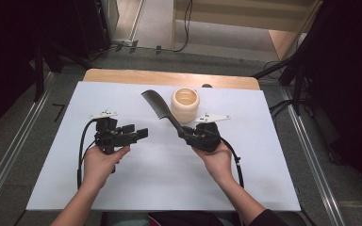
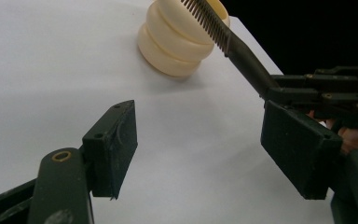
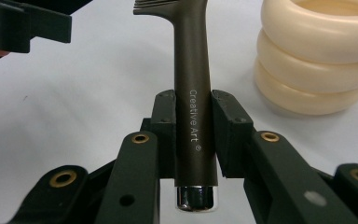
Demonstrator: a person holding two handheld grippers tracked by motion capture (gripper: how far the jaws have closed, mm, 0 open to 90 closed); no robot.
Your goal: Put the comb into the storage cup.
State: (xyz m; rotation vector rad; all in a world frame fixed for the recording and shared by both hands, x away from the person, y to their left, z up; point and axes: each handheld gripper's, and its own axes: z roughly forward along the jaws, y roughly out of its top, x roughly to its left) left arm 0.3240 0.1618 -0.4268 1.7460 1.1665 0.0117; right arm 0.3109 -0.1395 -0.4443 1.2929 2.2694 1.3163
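Right gripper (image 3: pixel 193 135) clamps comb (image 1: pixel 159 109) handle; teeth end slants away past cup (image 1: pixel 185 105). Left gripper (image 1: pixel 136 133) wide, empty.

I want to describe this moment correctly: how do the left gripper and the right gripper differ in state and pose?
The right gripper is shut on the handle of a dark comb; the left gripper stands open with nothing between its jaws. In the high view the right gripper is beside the cream ridged holder, with the comb's teeth to that holder's left; the left gripper is apart from it. Both are black, hand-held, above the white table.
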